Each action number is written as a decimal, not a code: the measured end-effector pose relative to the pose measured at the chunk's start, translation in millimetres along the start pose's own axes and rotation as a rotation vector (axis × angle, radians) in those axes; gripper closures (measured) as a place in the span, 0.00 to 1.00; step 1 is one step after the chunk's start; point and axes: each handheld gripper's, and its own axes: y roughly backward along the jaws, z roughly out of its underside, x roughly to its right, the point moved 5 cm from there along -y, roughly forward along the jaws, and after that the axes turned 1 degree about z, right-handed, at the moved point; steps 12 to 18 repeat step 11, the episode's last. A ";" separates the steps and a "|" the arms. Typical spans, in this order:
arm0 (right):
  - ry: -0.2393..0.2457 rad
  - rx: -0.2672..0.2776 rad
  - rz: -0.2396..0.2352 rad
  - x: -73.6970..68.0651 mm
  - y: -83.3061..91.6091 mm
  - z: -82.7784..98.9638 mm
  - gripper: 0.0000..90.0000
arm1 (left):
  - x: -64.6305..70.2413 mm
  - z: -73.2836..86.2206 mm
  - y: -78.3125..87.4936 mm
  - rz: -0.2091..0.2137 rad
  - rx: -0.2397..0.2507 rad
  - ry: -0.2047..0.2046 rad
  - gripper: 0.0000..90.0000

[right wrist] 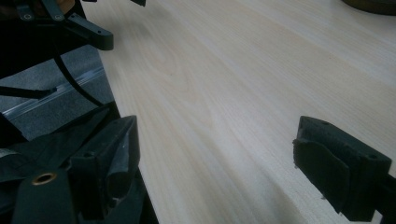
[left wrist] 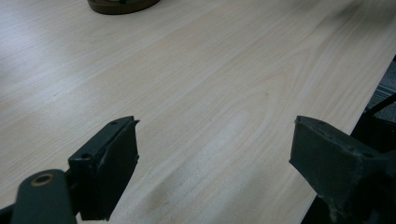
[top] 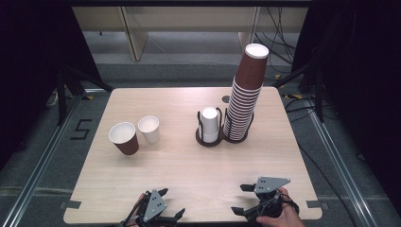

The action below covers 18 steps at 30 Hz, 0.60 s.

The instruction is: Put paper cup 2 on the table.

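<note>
Bare table [top: 189, 165] lies ahead; brown cup [top: 124, 137], white cup [top: 149, 129] and cup stack [top: 243, 97] stand beyond.

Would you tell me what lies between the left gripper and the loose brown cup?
Only bare table between the left gripper and the brown cup, in the high view.

counter [top: 189, 165]: you work on pale wood grain, smooth with a soft sheen
brown cup [top: 124, 138]: paper, matt brown outside, white inside
white cup [top: 149, 129]: plain matt white paper
stack [top: 245, 97]: brown paper cups, ribbed by their rims
holders [top: 208, 139]: dark, matt base with thin black uprights
fingers [left wrist: 109, 168]: your matt black plastic, edges scuffed
plate [top: 270, 183]: grey, flat, dull
</note>
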 end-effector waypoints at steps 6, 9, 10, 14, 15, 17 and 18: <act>-0.017 -0.001 0.012 0.8 0.7 0.3 0.17 | -0.7 -0.1 0.0 -0.003 -0.006 -0.010 0.16; -0.017 0.004 0.016 3.3 1.6 -0.2 0.17 | -0.6 0.1 -0.3 -0.002 -0.008 -0.012 0.16; -0.016 0.009 0.025 4.4 1.7 -0.3 0.17 | 0.0 0.0 -0.1 0.001 -0.008 -0.007 0.16; -0.019 0.009 0.026 5.1 1.9 -0.2 0.17 | 0.7 -0.3 -0.1 0.002 -0.006 -0.001 0.16; -0.019 0.009 0.026 5.1 1.9 -0.2 0.17 | 0.7 -0.3 -0.1 0.002 -0.006 -0.001 0.16; -0.019 0.009 0.026 5.1 1.9 -0.2 0.17 | 0.7 -0.3 -0.1 0.002 -0.006 -0.001 0.16; -0.019 0.009 0.026 5.1 1.9 -0.2 0.17 | 0.7 -0.3 -0.1 0.002 -0.006 -0.001 0.16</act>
